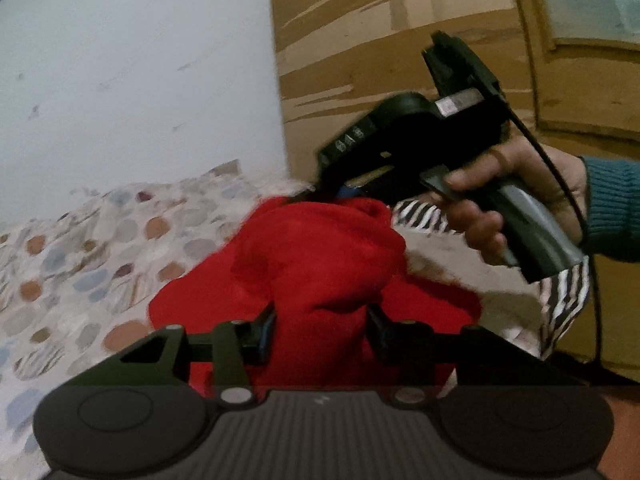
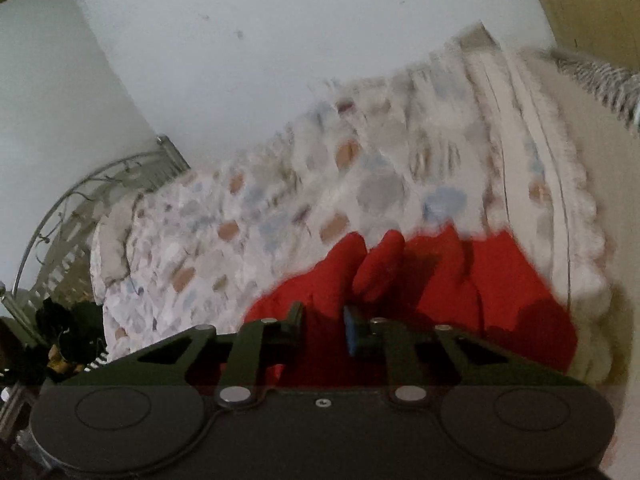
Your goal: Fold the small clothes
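I have both hand-held grippers clamped on the red garment [image 1: 316, 264]: left hand-held gripper [image 1: 320, 330] low centre, right hand-held gripper [image 2: 322, 330] likewise (blurred), over the patterned bed [image 2: 280, 200].

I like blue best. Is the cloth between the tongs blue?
No, the cloth bunched between the left tongs is bright red, lying on a spotted bedsheet.

bedspread [image 2: 280, 208]: pastel dots | wall [image 1: 120, 60]: pale | cardboard [image 1: 380, 20]: brown | bed rail [image 2: 80, 184]: metal
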